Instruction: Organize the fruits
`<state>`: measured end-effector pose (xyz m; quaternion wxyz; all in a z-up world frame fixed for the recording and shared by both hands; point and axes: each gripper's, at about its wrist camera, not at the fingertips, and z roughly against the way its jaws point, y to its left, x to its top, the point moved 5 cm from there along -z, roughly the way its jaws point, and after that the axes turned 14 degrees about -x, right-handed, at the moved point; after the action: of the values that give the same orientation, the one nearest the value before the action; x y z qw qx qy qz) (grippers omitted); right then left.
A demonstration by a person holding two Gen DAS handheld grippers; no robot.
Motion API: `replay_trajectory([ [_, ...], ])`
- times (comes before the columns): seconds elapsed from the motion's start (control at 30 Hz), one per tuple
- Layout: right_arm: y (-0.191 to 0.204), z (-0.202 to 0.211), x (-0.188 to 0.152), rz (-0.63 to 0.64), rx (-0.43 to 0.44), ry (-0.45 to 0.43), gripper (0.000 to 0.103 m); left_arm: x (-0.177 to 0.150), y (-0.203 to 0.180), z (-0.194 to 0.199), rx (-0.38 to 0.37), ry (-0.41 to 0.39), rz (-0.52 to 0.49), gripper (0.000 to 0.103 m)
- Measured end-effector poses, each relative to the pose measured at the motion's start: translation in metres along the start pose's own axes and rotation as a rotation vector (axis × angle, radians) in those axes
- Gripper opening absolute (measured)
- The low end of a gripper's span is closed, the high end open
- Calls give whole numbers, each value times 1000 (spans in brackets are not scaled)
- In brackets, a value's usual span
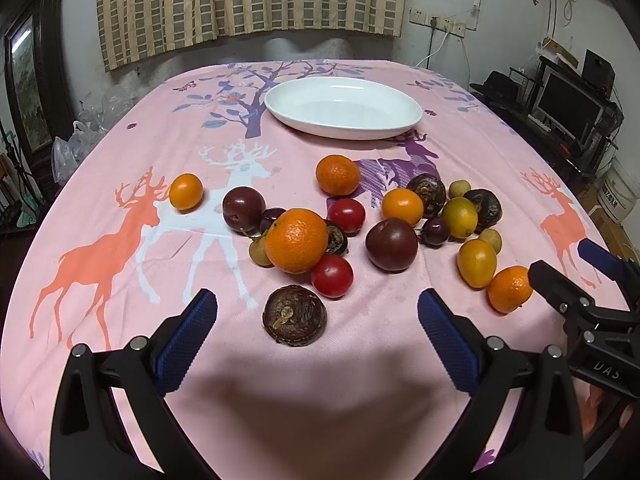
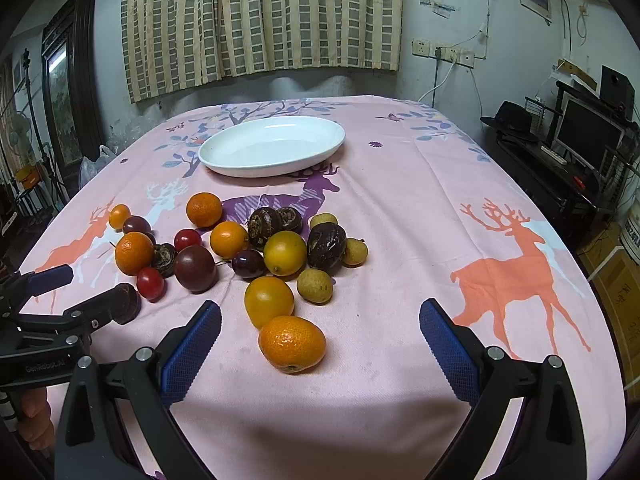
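Several fruits lie loose on the pink deer-print tablecloth (image 1: 120,168): mandarins, yellow citrus, red tomatoes, dark plums, brown water chestnuts and small longans. A white oval dish (image 1: 343,107) (image 2: 272,146) stands behind them with nothing in it. My left gripper (image 1: 318,312) is open, low over the cloth, with a brown water chestnut (image 1: 295,315) lying between its blue fingers, untouched. My right gripper (image 2: 320,326) is open too, with a mandarin (image 2: 292,343) on the cloth between its fingers, apart from both pads. Each gripper shows at the other view's edge.
A wall with a checked curtain (image 2: 260,16) stands behind the table. Plastic bags (image 1: 80,140) sit off the left edge. A dark desk with a monitor (image 2: 586,132) is on the right. The cloth right of the fruit pile carries an orange deer print (image 2: 516,276).
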<state>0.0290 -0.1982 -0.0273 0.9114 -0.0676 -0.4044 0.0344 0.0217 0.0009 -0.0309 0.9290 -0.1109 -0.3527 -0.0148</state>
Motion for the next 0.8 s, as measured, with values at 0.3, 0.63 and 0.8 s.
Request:
replay_trajectory([
  [0.3, 0, 1, 0, -4, 4, -1, 100, -1, 0, 2, 1, -5, 1, 98],
  [0.63, 1, 2, -1, 0, 8, 0, 100, -2, 0, 3, 1, -5, 4, 98],
  [0.8, 0, 2, 0, -1, 8, 0, 100, -3, 0, 4, -1, -10, 0, 98],
])
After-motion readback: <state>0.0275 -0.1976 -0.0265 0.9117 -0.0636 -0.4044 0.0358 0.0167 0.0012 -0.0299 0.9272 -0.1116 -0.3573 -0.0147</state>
